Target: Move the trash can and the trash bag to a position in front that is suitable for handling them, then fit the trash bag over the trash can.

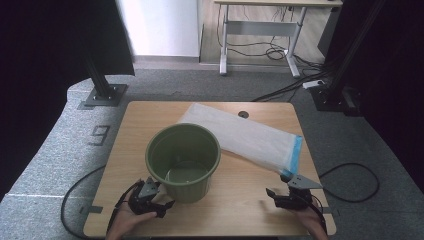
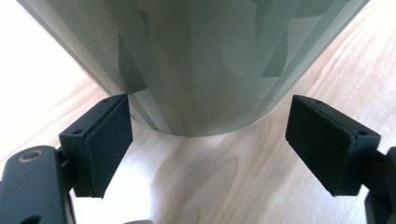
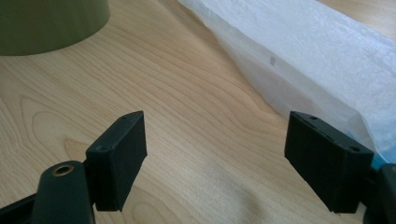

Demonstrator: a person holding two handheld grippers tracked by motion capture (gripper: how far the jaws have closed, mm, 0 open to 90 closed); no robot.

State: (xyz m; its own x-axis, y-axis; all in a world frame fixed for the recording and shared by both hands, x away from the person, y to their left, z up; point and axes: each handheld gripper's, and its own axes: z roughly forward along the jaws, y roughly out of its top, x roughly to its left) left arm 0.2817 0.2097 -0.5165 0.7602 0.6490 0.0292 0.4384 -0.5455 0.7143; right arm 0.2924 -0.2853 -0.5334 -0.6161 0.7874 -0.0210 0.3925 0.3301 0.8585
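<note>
Round olive-green plastic bucket (image 1: 183, 161) stands upright mid-table on the light wooden table (image 1: 240, 210), empty inside. Left gripper (image 1: 159, 201) sits low at the bucket's near-left base, jaws spread wide, grasping nothing; in the left gripper view the bucket wall (image 2: 196, 60) is close ahead between the jaws, one jaw about at its edge, contact unclear. Right gripper (image 1: 280, 192) is near-right of the bucket, well apart from it, jaws released over bare wood. White translucent plastic bag with blue end strip (image 1: 250, 137) lies flat behind-right of the bucket, its blue end just beside the right gripper.
</note>
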